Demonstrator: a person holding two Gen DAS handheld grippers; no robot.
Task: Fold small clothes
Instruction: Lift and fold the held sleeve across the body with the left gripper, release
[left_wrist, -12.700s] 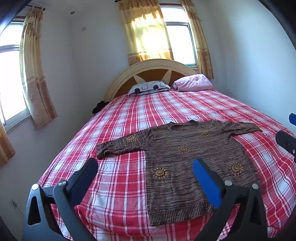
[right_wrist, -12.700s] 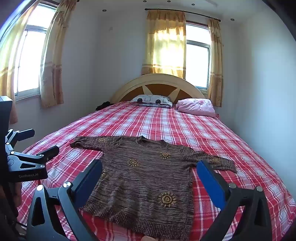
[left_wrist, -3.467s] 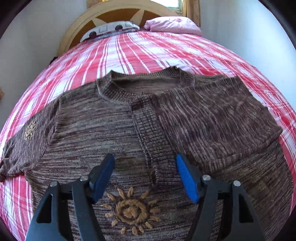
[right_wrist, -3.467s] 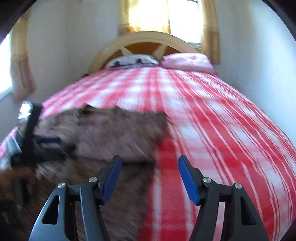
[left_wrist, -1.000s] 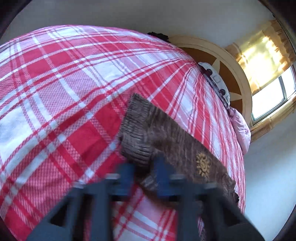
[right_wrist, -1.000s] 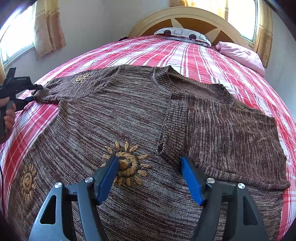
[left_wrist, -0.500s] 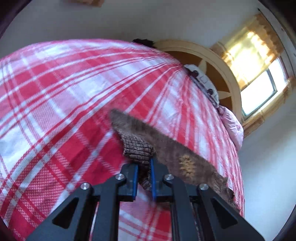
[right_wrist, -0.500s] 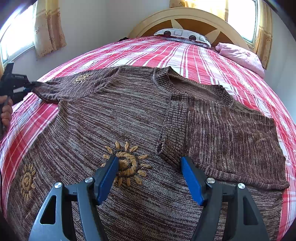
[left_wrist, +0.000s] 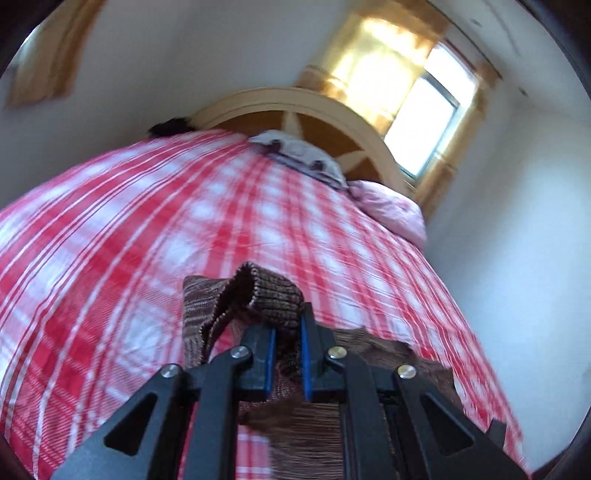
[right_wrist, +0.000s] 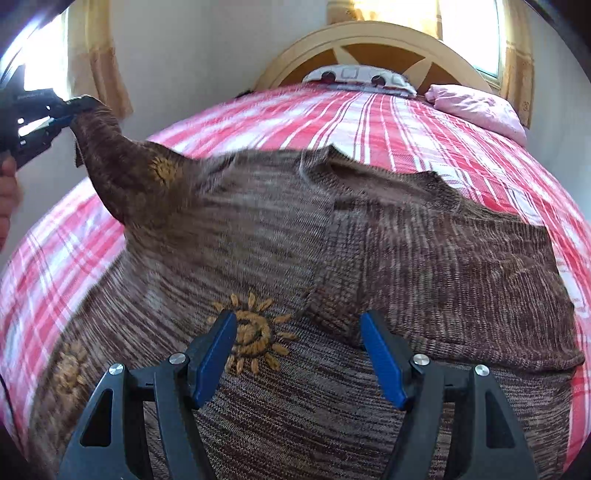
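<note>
A brown knit sweater (right_wrist: 258, 236) with orange sun motifs lies on the red plaid bed (right_wrist: 388, 122). Its right sleeve (right_wrist: 443, 266) is folded across the chest. My left gripper (left_wrist: 286, 332) is shut on the ribbed cuff (left_wrist: 269, 295) of the left sleeve and holds it up off the bed. In the right wrist view the left gripper (right_wrist: 68, 112) shows at the far left with the sleeve (right_wrist: 125, 173) stretched up from the body. My right gripper (right_wrist: 297, 339) is open and empty, low over the sweater's middle, near a sun motif (right_wrist: 253, 332).
A grey patterned pillow (right_wrist: 358, 79) and a pink pillow (right_wrist: 476, 107) lie by the arched wooden headboard (right_wrist: 369, 40). Curtained windows stand behind the bed and at the left. Walls close in at the left and right sides of the bed.
My left gripper has lifted the left sleeve cuff off the bed and swung it up and inward. The sleeve now hangs taut. The right gripper has stayed open over the sweater.
</note>
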